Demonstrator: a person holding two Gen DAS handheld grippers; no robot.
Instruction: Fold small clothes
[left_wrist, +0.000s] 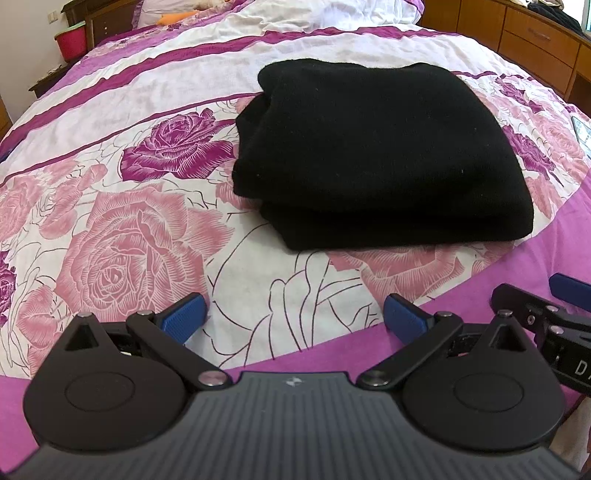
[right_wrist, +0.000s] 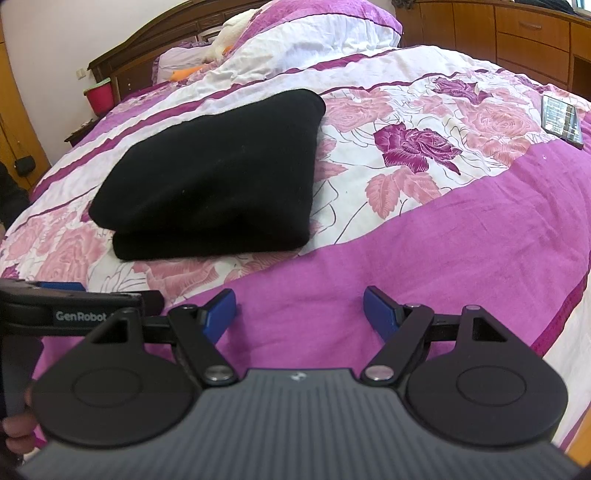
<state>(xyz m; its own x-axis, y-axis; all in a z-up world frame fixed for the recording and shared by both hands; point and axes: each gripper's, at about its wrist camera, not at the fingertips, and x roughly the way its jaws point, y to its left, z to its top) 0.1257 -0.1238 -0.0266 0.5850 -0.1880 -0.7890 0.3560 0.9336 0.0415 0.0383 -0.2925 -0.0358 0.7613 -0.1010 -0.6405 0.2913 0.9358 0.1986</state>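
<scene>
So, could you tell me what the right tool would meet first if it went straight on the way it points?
Probably the purple bedspread: the open right tool points down at it, and the black folded garment lies off to its left.

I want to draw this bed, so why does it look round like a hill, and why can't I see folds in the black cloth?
Left wrist view: the fisheye lens bends the bedspread into a dome; the black cloth is so dark its creases barely show. Right wrist view: same bulge, and the phone near the edge looks stretched. Both open tongs look sharp.
</scene>
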